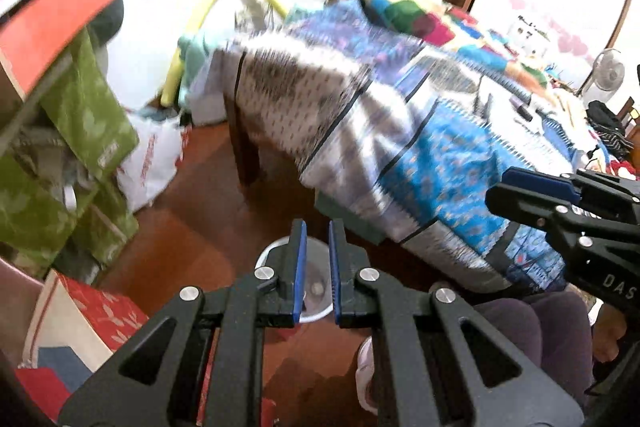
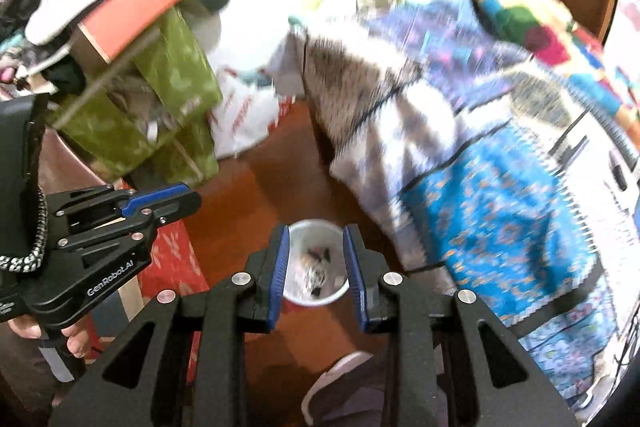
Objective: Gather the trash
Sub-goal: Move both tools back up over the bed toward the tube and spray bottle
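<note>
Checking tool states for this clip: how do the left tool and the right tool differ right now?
The left tool has its blue pads nearly together, only a narrow slit between them; the right tool stands with a clearly wider gap. Through the right tool's gap the white bin and the scraps inside show plainly; the left tool hides most of that bin. Both are empty, point down at the floor, and have black frames with blue pads.

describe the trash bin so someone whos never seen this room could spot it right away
Start at the table draped in a blue and white patterned cloth, then look down to the bare reddish-brown wooden floor just off its hanging edge. There stands a small round white plastic bin with a few dark scraps inside. It is the only round, open-topped container there; its neighbours are green bags and a white plastic bag.
</note>
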Demonstrator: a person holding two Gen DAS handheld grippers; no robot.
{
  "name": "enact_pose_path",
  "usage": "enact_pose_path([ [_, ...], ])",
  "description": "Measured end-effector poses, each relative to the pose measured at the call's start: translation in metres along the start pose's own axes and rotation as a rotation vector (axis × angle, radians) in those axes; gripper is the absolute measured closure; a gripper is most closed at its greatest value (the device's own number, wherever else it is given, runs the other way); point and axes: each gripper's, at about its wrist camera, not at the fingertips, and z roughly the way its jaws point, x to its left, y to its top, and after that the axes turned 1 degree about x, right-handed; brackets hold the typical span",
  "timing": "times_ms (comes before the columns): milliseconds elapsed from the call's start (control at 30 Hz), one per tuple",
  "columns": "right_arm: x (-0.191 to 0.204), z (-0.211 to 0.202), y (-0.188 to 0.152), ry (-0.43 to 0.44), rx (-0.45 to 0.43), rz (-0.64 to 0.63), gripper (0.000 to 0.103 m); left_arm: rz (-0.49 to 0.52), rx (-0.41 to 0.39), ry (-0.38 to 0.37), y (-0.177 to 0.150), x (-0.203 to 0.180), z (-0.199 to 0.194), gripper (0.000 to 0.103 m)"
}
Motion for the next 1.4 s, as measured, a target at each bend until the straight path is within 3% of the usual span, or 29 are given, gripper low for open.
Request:
enact_pose_path([
  [433, -0.036, -0.121, -0.010, -0.113, -0.315, 0.034, 0.078, 0.133, -0.222, -0.038, 0.031, -0.088, -0.074, 0.095],
  [500, -0.046, -0.136, -0.013, -0.136, -0.349, 0.040, 0.078, 0.145, -0.240, -0.051, 0.036, -0.102, -0.077, 0.090],
  [600, -0.060, -0.154, -0.016, -0.173, -0.388, 0.050, 0.075, 0.164, -0.265, -0.070, 0.044, -0.126, -0.080, 0.076],
  [633, -0.067, -0.159, -0.016, -0.184, -0.393, 0.053, 0.071, 0.177, -0.270, -0.063, 0.049, -0.137, -0.078, 0.055],
  [667, -0.076, -0.163, -0.018, -0.200, -0.402, 0.066, 0.057, 0.182, -0.273, -0.052, 0.050, -0.144, -0.077, 0.038],
  [700, -0.082, -0.167, -0.021, -0.214, -0.416, 0.083, 0.042, 0.185, -0.284, -0.035, 0.054, -0.153, -0.074, 0.033],
  [767, -0.100, -0.176, -0.027, -0.253, -0.449, 0.123, 0.032, 0.198, -0.283, -0.031, 0.059, -0.167, -0.068, 0.025],
  [1067, -0.178, -0.184, -0.046, -0.370, -0.408, 0.227, 0.031, 0.272, -0.246, -0.086, 0.079, -0.236, -0.027, 0.025],
  [1400, -0.263, -0.174, -0.061, -0.427, -0.334, 0.320, 0.031, 0.327, -0.173, -0.153, 0.109, -0.301, 0.041, 0.025],
])
